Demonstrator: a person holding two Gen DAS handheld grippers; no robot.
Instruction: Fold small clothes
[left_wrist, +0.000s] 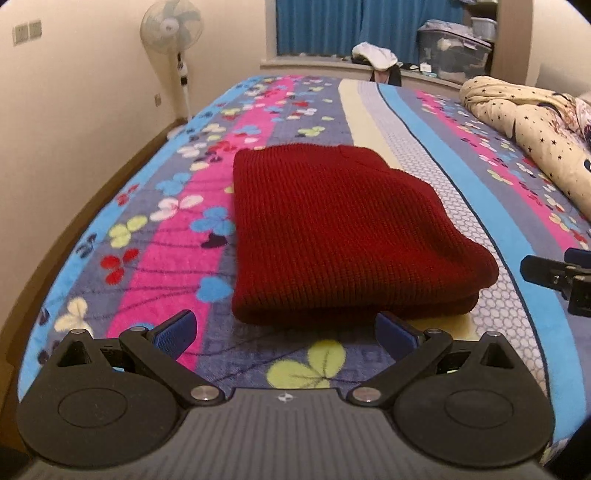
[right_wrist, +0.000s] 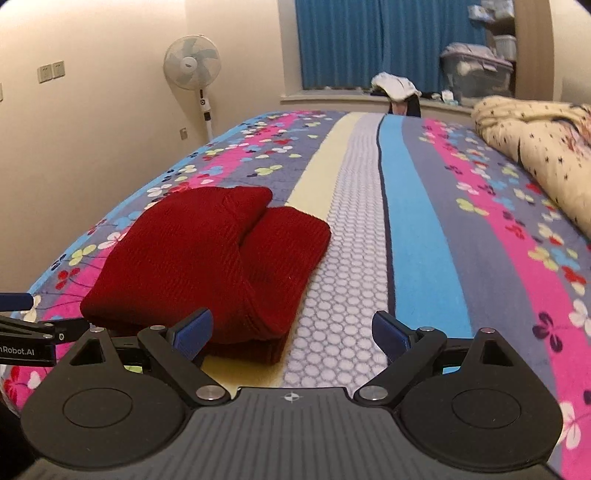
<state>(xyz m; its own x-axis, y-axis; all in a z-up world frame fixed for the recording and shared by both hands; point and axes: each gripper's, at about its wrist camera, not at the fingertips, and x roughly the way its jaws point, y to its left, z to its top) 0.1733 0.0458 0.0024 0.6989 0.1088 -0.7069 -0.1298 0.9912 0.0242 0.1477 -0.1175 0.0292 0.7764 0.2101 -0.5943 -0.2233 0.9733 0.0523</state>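
A dark red knitted garment (left_wrist: 332, 229) lies folded into a thick rectangle on the patterned bedspread (left_wrist: 155, 236). It also shows in the right wrist view (right_wrist: 207, 266), left of centre. My left gripper (left_wrist: 286, 332) is open and empty, just short of the garment's near edge. My right gripper (right_wrist: 291, 332) is open and empty, by the garment's near right corner. The right gripper shows at the right edge of the left wrist view (left_wrist: 554, 277). The left gripper shows at the left edge of the right wrist view (right_wrist: 22, 317).
A crumpled cream star-print quilt (left_wrist: 528, 125) lies on the bed's right side. A standing fan (left_wrist: 173, 40) stands by the left wall. A windowsill (left_wrist: 332, 64) with clothes and plastic storage boxes (left_wrist: 454, 48) runs behind the bed, below blue curtains.
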